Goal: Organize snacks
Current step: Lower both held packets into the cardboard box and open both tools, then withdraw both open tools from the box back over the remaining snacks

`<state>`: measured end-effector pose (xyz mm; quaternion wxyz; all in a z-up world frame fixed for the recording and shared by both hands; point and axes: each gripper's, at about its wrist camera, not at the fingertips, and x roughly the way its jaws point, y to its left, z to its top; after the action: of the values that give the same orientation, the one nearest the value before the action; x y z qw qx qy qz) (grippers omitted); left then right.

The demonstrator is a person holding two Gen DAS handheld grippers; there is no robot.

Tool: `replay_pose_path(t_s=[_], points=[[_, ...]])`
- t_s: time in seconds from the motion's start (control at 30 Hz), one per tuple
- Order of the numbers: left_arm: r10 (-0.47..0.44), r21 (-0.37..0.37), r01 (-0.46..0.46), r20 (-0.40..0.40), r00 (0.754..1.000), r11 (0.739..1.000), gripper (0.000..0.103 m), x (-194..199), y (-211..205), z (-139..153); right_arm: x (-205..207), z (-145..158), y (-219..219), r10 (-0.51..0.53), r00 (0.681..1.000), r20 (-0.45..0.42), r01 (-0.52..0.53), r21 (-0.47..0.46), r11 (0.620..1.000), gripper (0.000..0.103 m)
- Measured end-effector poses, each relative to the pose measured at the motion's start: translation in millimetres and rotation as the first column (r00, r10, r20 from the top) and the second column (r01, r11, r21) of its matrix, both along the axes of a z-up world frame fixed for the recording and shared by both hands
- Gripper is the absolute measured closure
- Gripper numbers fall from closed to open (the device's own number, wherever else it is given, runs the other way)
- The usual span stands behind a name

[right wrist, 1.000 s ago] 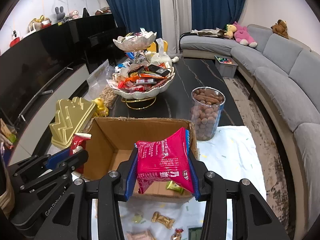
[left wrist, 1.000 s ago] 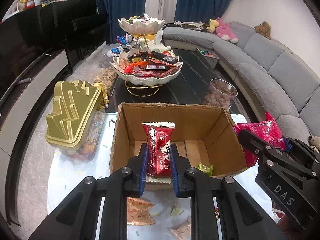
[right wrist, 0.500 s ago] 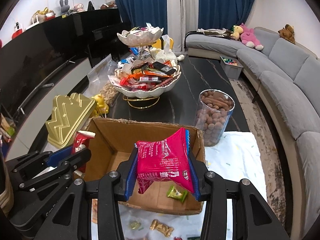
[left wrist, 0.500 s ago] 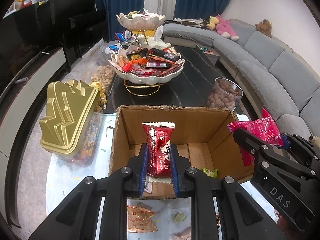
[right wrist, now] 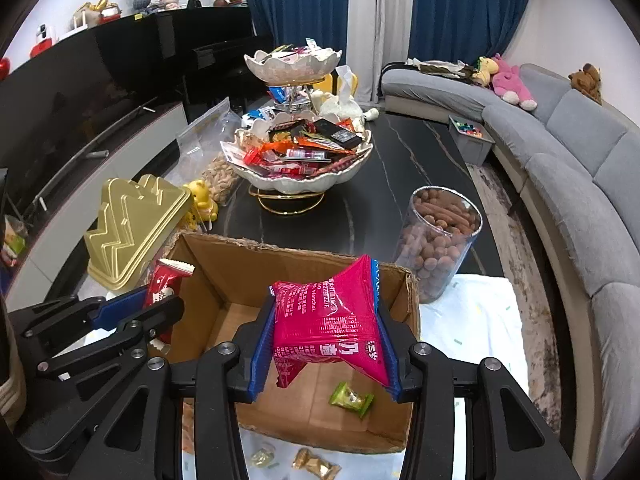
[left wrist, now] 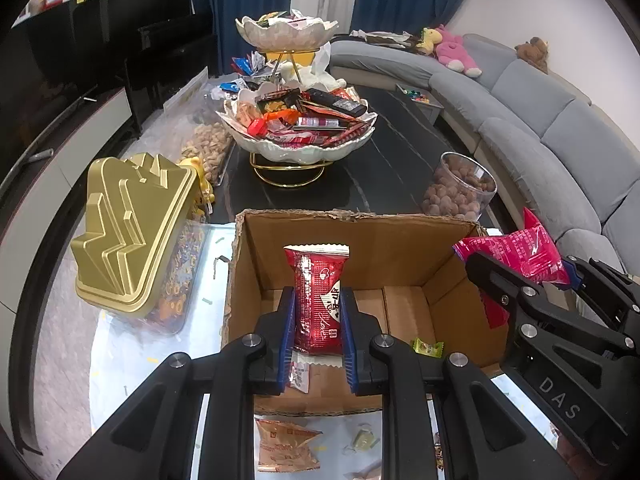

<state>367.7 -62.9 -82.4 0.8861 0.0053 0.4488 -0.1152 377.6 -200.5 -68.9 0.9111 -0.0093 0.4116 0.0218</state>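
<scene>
Nearest the left wrist camera, the left hand-held gripper (left wrist: 318, 320) is clamped on a dark red snack packet (left wrist: 318, 300); its blue pads press both long edges, the jaws stand narrow, and the packet is upright above the near wall of the cardboard box (left wrist: 348, 240). Nearest the right wrist camera, the right hand-held gripper (right wrist: 326, 332) grips a pink snack bag (right wrist: 328, 320) across its width, the jaws set wider, the bag puffed and creased between the pads and hanging over the open box (right wrist: 224, 280). On the box floor lies a small green wrapped candy (right wrist: 351, 399), alone near the front right corner. On the pale cloth just in front of the box lie loose sweets, among them an orange-brown packet (left wrist: 282, 446) and a gold-wrapped candy (right wrist: 314, 465). Left of the box sits a clear tub with a gold stepped lid (left wrist: 128, 232). To the right, beyond the box, stands a clear jar of brown nuts (right wrist: 438, 240) on the dark counter (left wrist: 380, 168). Farther back, a tiered white bowl stand (right wrist: 298, 160) is heaped with mixed snacks. A grey sofa (right wrist: 560, 168) curves along the right.
</scene>
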Motion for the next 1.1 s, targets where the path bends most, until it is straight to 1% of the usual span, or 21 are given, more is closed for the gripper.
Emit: replay_pose_path(t_s=[0.1, 0.2, 0.27, 0.3, 0.33, 0.37, 0.43, 0.47, 0.53, 0.57, 0.67, 0.9, 1.1], points=[[-0.015, -0.010, 0.015, -0.011, 1.000, 1.000, 0.081, 1, 1, -1, 0, 0, 2, 0.004, 1.000, 0.005, -0.004, -0.014, 1.000, 0.057], [-0.024, -0.011, 0.024, -0.007, 1.000, 1.000, 0.081, -1, 1, 0, 0, 1, 2, 0.005, 1.000, 0.009, -0.005, -0.017, 1.000, 0.052], [-0.022, -0.014, 0.022, -0.002, 1.000, 1.000, 0.076, -1, 2, 2, -1, 3, 2, 0.002, 1.000, 0.016, -0.001, -0.023, 1.000, 0.049], [-0.018, -0.013, 0.018, 0.001, 1.000, 1.000, 0.070, -2, 2, 3, -2, 4, 1, 0.002, 1.000, 0.018, -0.001, -0.022, 1.000, 0.046], [-0.015, -0.011, 0.015, 0.005, 1.000, 1.000, 0.066, -2, 2, 5, -3, 5, 1, -0.001, 1.000, 0.023, 0.001, -0.024, 1.000, 0.038], [-0.012, -0.006, 0.012, 0.008, 1.000, 1.000, 0.066, -3, 3, 6, -4, 6, 0, -0.005, 1.000, 0.030, 0.006, -0.027, 1.000, 0.032], [-0.006, 0.004, 0.006, 0.015, 1.000, 1.000, 0.060, -5, 4, 8, -6, 10, -1, -0.015, 0.999, 0.046, 0.017, -0.032, 0.999, 0.027], [-0.002, 0.005, 0.002, 0.017, 1.000, 1.000, 0.058, -5, 5, 9, -7, 12, -2, -0.020, 0.998, 0.051, 0.021, -0.032, 0.999, 0.025], [0.008, 0.008, -0.008, 0.023, 1.000, 1.000, 0.048, -8, 8, 11, -9, 14, -5, -0.029, 0.998, 0.057, 0.031, -0.032, 0.999, 0.023], [0.010, 0.010, -0.011, 0.025, 1.000, 1.000, 0.047, -8, 8, 12, -11, 15, -6, -0.035, 0.998, 0.059, 0.037, -0.031, 0.999, 0.022], [0.012, 0.023, -0.013, 0.033, 0.999, 1.000, 0.044, -12, 8, 15, -16, 18, -9, -0.047, 0.997, 0.066, 0.049, -0.030, 0.998, 0.021], [0.013, 0.052, -0.016, 0.068, 0.998, 0.999, 0.033, -26, 8, 23, -30, 21, -19, -0.079, 0.994, 0.069, 0.082, -0.034, 0.996, 0.021], [0.019, 0.058, -0.023, 0.076, 0.997, 0.998, 0.030, -37, 9, 26, -42, 24, -30, -0.114, 0.991, 0.066, 0.116, -0.026, 0.993, 0.019]])
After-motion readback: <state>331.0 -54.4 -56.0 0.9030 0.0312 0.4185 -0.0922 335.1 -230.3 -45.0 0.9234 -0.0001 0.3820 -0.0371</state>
